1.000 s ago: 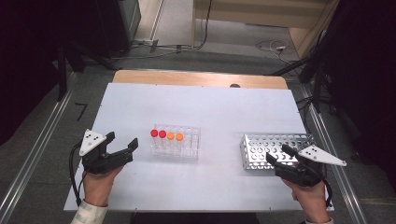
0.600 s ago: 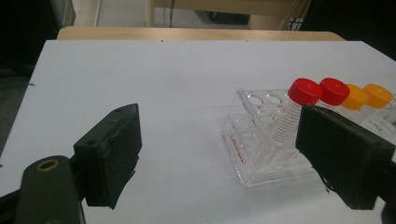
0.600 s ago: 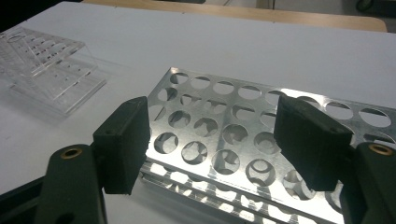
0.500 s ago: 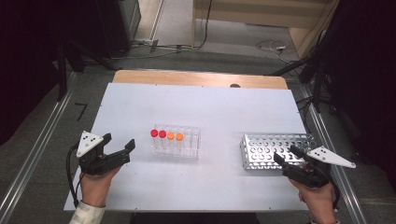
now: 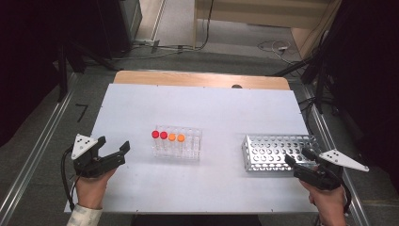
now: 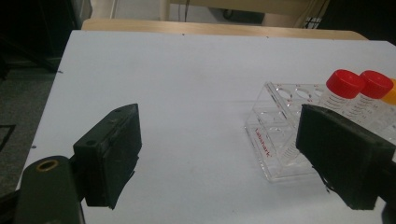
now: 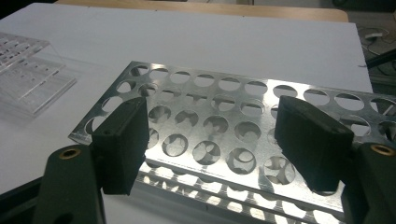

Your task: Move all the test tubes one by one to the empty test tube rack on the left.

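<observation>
We hold the left gripper (image 5: pixel 112 151) at the near left of the white table (image 5: pixel 226 108), jaws spread wide and empty, aimed toward the clear tube rack (image 5: pixel 188 143) just right of it. The right gripper (image 5: pixel 297 157) sits at the near right, jaws likewise spread with nothing between them, hovering over the near right end of the metal tube rack (image 5: pixel 270 151). Farther in, mid-table, the clear rack carries two red-capped tubes (image 5: pixel 159 135) and two orange-capped tubes (image 5: pixel 176 138) in a row.
</observation>
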A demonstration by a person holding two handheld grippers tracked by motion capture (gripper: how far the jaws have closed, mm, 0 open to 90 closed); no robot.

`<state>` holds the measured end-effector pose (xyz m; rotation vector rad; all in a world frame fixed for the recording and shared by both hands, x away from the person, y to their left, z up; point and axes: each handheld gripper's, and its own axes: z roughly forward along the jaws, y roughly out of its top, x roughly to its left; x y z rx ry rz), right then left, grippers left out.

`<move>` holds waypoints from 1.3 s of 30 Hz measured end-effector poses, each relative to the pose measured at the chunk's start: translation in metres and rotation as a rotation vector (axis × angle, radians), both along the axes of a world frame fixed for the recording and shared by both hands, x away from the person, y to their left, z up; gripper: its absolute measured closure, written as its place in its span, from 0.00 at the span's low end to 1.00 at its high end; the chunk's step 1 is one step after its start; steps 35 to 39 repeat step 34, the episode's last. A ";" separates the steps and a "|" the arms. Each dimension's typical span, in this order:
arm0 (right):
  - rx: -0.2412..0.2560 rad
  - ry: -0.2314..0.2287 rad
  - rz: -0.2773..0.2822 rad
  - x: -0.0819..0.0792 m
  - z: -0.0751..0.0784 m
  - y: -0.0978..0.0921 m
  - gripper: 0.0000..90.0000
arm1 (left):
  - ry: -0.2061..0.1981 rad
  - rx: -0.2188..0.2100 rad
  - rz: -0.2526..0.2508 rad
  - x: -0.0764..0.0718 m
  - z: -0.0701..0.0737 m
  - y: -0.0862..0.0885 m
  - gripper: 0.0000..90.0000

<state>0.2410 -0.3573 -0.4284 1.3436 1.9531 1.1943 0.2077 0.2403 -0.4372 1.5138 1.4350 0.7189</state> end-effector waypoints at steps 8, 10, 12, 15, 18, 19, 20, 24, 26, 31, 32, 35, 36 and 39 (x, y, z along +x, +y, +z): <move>-0.001 0.002 -0.024 -0.001 -0.001 -0.010 0.27 | 0.006 0.001 0.014 -0.002 -0.002 0.006 0.16; -0.002 0.001 -0.031 -0.001 -0.001 -0.013 0.27 | 0.008 0.001 0.022 -0.002 -0.003 0.008 0.16; -0.001 0.000 -0.037 -0.001 -0.001 -0.015 0.27 | 0.009 0.001 0.027 -0.003 -0.004 0.010 0.16; -0.001 0.001 -0.047 -0.002 -0.002 -0.019 0.27 | 0.012 -0.001 0.032 -0.004 -0.005 0.013 0.16; 0.004 0.002 -0.060 -0.002 -0.002 -0.023 0.27 | 0.013 0.000 0.041 -0.005 -0.006 0.015 0.16; 0.004 0.001 -0.064 -0.002 -0.002 -0.024 0.27 | 0.014 -0.002 0.043 -0.005 -0.006 0.016 0.16; 0.002 0.000 -0.066 -0.002 -0.002 -0.026 0.27 | 0.016 -0.003 0.045 -0.005 -0.007 0.017 0.16; 0.004 0.001 -0.079 -0.002 -0.003 -0.030 0.27 | 0.018 -0.001 0.052 -0.006 -0.007 0.019 0.16; 0.005 0.001 -0.082 -0.002 -0.003 -0.031 0.27 | 0.019 -0.001 0.054 -0.006 -0.008 0.020 0.16; 0.006 0.001 -0.093 -0.002 -0.003 -0.035 0.27 | 0.029 -0.002 0.055 -0.006 -0.010 0.023 0.14; 0.006 0.001 -0.093 -0.002 -0.003 -0.035 0.27 | 0.031 -0.002 0.055 -0.006 -0.011 0.023 0.13; 0.007 0.000 -0.096 -0.002 -0.003 -0.036 0.26 | 0.039 -0.008 0.056 -0.005 -0.013 0.023 0.11; 0.007 0.000 -0.096 -0.002 -0.003 -0.036 0.26 | 0.039 -0.008 0.056 -0.005 -0.013 0.023 0.11; 0.007 0.000 -0.096 -0.002 -0.003 -0.036 0.26 | 0.039 -0.008 0.056 -0.005 -0.013 0.023 0.11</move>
